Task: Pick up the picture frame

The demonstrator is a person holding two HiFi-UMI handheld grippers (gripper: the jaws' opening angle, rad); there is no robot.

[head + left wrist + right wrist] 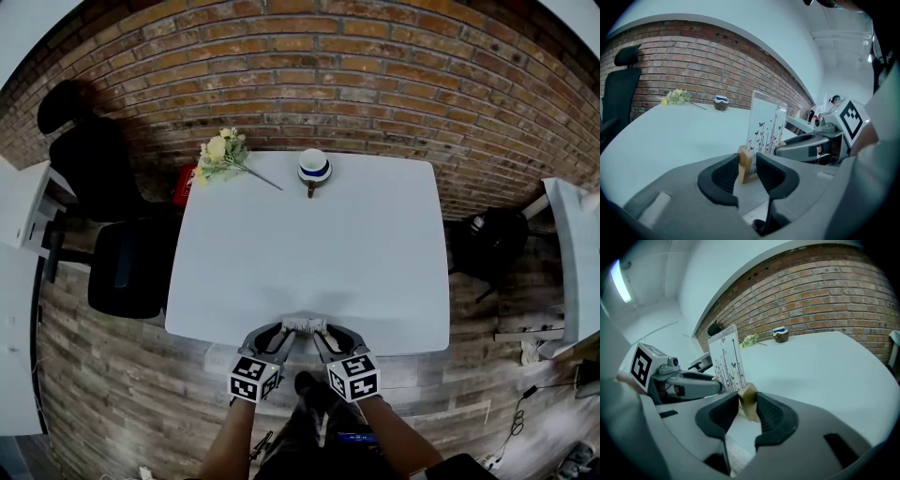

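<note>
Picture frame (305, 325) stood at table's (309, 225) near edge, left gripper (286, 331) and right gripper (324, 332) each closed snugly on a wooden foot (744, 163), likely for a level lift.

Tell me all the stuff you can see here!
table: 1, white, middle of the room
picture frame: 1, clear with butterflies and wooden feet, standing at the table's near edge
flowers: 1 bunch, yellow and white, table's far left corner
cup: 1, white with a blue stripe, table's far edge
chair: at least 1, black, left of the table
red thing: 1, red, behind the flowers; cannot tell what it is
wall: 1, red brick, behind the table
floor: 1, brown wood, all around
left gripper: 1, grey, closed on the frame's left foot
right gripper: 1, grey, closed on the frame's right foot
arms: 2, holding the grippers
</note>
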